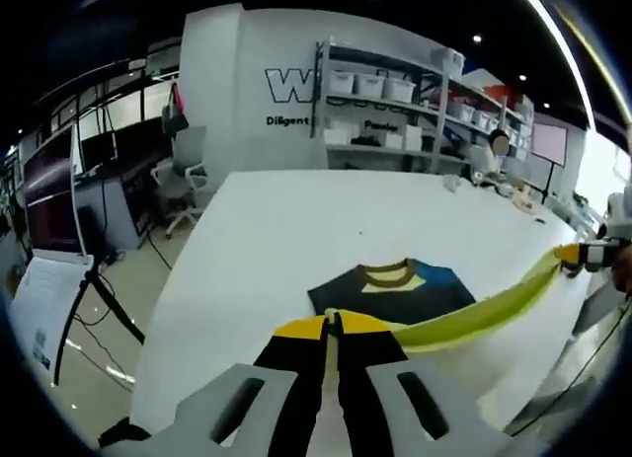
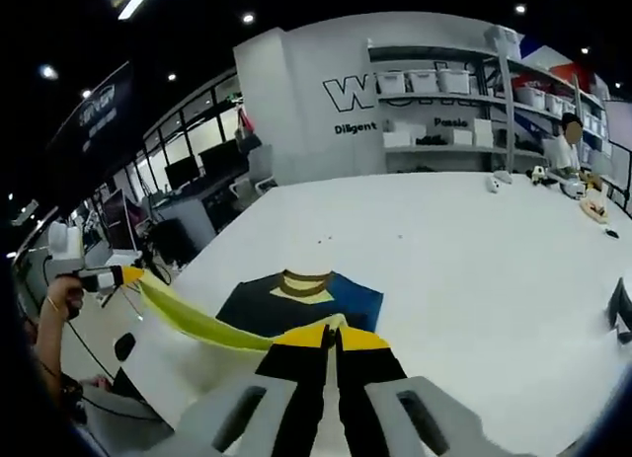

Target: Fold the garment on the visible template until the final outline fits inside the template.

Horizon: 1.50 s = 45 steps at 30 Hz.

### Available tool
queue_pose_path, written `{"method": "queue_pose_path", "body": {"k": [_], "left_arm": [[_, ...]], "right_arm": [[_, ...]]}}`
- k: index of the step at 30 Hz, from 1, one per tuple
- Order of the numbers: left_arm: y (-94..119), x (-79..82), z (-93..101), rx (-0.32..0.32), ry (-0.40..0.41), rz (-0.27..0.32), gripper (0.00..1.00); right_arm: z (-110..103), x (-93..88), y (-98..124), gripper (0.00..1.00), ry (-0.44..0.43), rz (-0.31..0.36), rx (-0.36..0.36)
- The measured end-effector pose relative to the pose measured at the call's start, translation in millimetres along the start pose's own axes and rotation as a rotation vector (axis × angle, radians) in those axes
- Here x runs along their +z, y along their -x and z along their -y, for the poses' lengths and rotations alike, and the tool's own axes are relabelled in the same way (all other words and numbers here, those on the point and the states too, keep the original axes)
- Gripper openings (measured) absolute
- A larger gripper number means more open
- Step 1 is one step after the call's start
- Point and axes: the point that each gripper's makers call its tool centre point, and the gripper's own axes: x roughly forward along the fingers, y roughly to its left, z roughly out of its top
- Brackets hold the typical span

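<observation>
Both grippers' fingers pinch the garment's [image 1: 395, 291] yellow-green hem taut above the white tabletop [image 1: 296, 230]; wall lettering [image 2: 355, 127] reads "Diligent".

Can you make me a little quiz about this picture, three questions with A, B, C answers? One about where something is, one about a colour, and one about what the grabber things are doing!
1. Where does the collar end of the dark navy shirt with the brown collar and blue shoulder patch lie?
A. On the white table
B. On the shelf
C. On the floor

2. What colour is the lifted hem stretched between the two grabbers?
A. Red
B. Yellow-green
C. Purple

3. What is the left hand-held gripper doing?
A. Hanging open
B. Holding a cup
C. Pinching the shirt's edge

Answers:
1. A, the collar end lies flat on the white tabletop in both views.
2. B, the raised yellow-green hem runs from one grabber to the other.
3. C, its jaws are closed on the fabric, as are those of the right hand-held gripper.
</observation>
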Motion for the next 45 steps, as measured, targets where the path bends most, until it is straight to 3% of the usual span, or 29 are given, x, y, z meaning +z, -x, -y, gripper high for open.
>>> {"method": "queue_pose_path", "body": {"k": [9,15,26,28,38,45], "left_arm": [[-16,15.9,-7.3,0.006,0.025,0.027,0.06],[-34,19.8,-9.9,0.006,0.008,0.013,0.06],[-71,39.8,-12.8,0.019,0.007,0.058,0.06],[-82,44.9,-14.6,0.048,-0.042,0.07,0.06],[-131,41.5,-16.7,0.084,-0.041,0.052,0.06],[-165,28.7,-22.5,0.101,-0.042,0.012,0.06]], "right_arm": [[2,26.0,-20,0.0,0.023,0.045,0.005],[5,42.1,-42,0.0,0.033,0.047,0.005],[22,50.4,-74,0.0,0.031,0.026,-0.062],[25,50.8,-81,0.0,0.028,0.02,-0.075],[50,45.2,-130,0.0,0.048,-0.04,-0.144],[61,41.1,-166,0.0,0.068,-0.071,-0.147]]}}
